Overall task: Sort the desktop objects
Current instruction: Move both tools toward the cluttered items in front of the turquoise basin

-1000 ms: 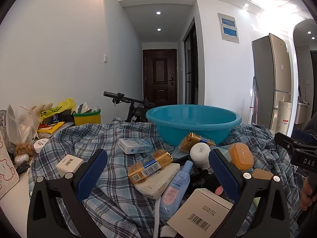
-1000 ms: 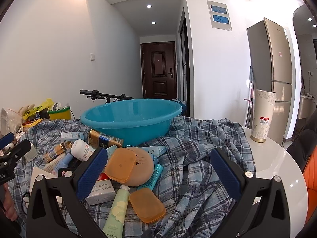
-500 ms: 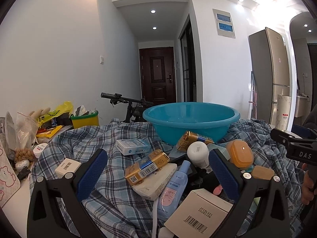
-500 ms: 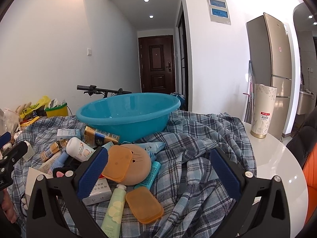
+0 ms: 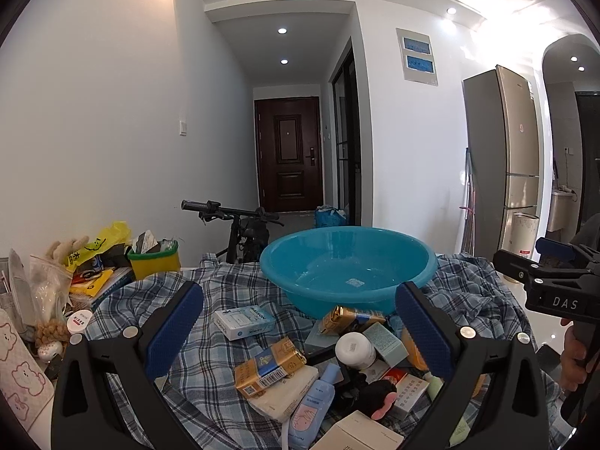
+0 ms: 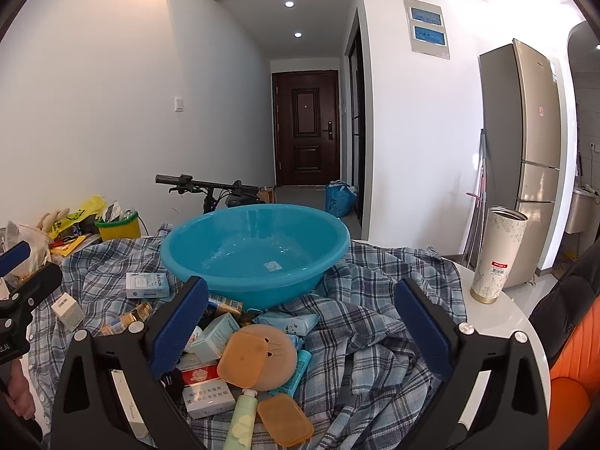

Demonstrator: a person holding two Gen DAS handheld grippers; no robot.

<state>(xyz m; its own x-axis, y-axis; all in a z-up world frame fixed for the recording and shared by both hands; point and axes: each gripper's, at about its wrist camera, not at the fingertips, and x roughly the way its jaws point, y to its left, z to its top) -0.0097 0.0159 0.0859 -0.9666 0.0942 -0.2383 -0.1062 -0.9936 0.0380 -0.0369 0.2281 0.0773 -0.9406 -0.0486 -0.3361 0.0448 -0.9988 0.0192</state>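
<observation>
An empty blue basin point(image 5: 348, 266) point(image 6: 255, 251) stands on a plaid cloth point(image 5: 123, 311) point(image 6: 371, 322). In front of it lies a pile of small items: a gold pack point(image 5: 268, 367), a white-blue box point(image 5: 243, 321), a white jar point(image 5: 354, 348), a blue bottle point(image 5: 313, 408), an orange case point(image 6: 242, 354), an orange lid point(image 6: 285, 418) and a green tube point(image 6: 243, 416). My left gripper point(image 5: 300, 330) is open and empty above the pile. My right gripper point(image 6: 300, 326) is open and empty above the pile's right side; it also shows in the left wrist view point(image 5: 551, 285).
A tall patterned cup point(image 6: 497, 255) stands on the white table point(image 6: 498, 315) at the right. A yellow tub point(image 5: 153, 262) and bags point(image 5: 41, 285) crowd the left edge. A bicycle handlebar point(image 5: 225, 210) sits behind the table. A fridge point(image 6: 525, 150) stands at the right.
Both grippers have risen and tilted down, so the basin's inside now shows and the pile sits lower in view. Both stay open and empty.
</observation>
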